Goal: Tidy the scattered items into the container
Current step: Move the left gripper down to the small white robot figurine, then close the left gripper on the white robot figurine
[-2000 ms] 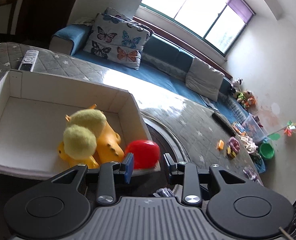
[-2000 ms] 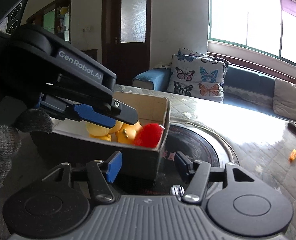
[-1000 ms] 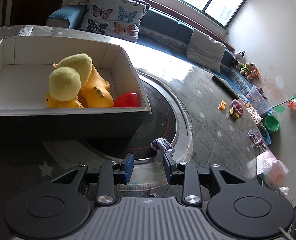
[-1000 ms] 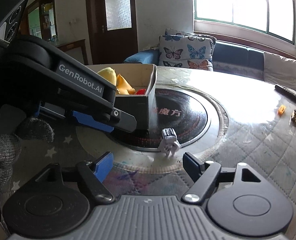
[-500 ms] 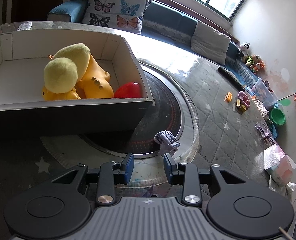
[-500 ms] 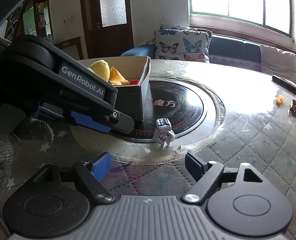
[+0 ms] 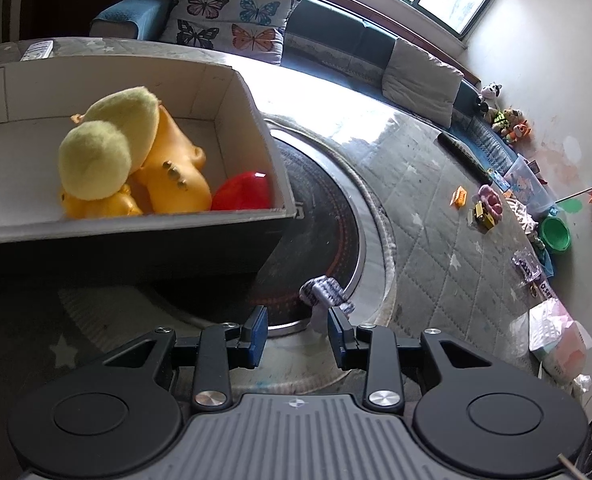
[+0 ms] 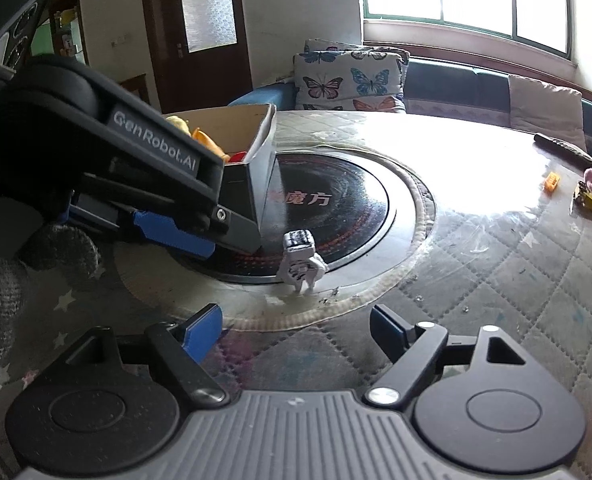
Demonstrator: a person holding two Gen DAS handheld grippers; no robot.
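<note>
- Box [image 7: 251, 96]: pale cream inside, dark grey outside.
- Plush toy [image 7: 107, 144]: pale yellow-green fuzz.
- Plastic animal [image 7: 171, 176]: orange-yellow.
- Ball [image 7: 241, 192]: bright red.
- Small figure [image 8: 300, 260]: white with black markings.
- Cushion [image 7: 231, 20]: white, printed with pink, blue, orange and black butterflies.
- Tabletop [image 7: 436, 248]: grey quilting with pale stars.
- Left claw [image 7: 298, 334] and right claw [image 8: 296, 328]: black, blue pads.
- Bowl [image 7: 555, 234]: green.

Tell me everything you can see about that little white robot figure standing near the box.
The small white blocky robot figure looks like moulded plastic, with a square head bearing a dark grille-like top, short arms and two legs. It stands upright on the table's pale ring, at the edge of the round black glass plate, just outside the cardboard box. Nothing grips it: the left claw hovers close, open, with the figure just ahead of its gap.
</note>
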